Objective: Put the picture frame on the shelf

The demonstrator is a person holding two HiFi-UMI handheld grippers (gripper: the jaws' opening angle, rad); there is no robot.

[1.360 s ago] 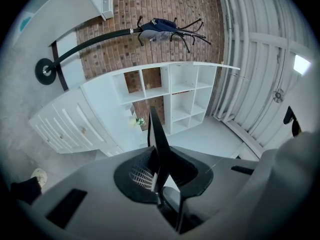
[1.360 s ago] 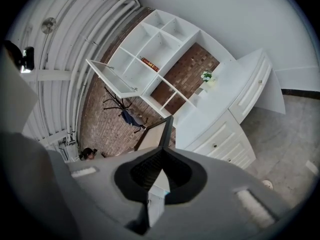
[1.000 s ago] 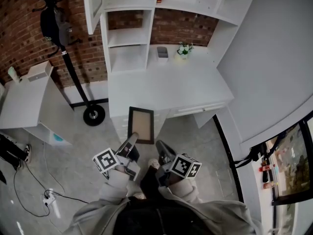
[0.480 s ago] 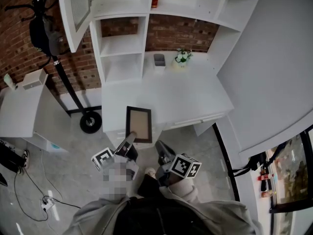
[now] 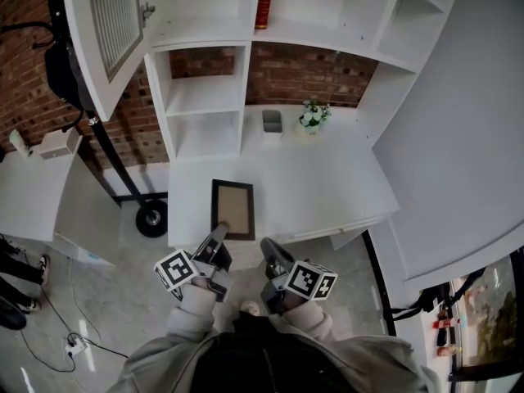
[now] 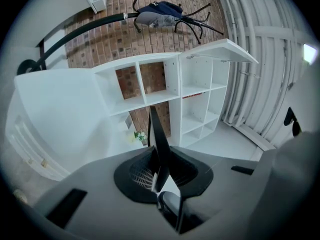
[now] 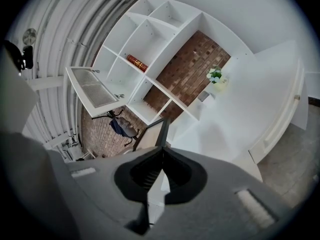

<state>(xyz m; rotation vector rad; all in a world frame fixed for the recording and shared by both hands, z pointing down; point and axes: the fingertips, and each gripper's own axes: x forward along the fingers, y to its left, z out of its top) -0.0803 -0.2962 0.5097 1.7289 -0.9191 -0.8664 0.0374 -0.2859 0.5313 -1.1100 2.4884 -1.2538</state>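
picture frame [image 5: 233, 209] hangs mid-frame over the desk [image 5: 327, 178], its lower edge pinched by the left gripper [image 5: 219, 234]; right gripper [image 5: 269, 247] closed, empty.

Near edge of picture frame [image 5: 233, 209] hidden behind left gripper [image 5: 219, 234]; red book [image 5: 265, 2] cut off @ top.

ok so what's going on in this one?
A person works two handheld grippers at a white desk. The left gripper is clamped on the near edge of a dark picture frame, which sits at the desk's front edge. The right gripper is shut and empty beside it. The frame isn't yet on the white shelf unit behind the desk.
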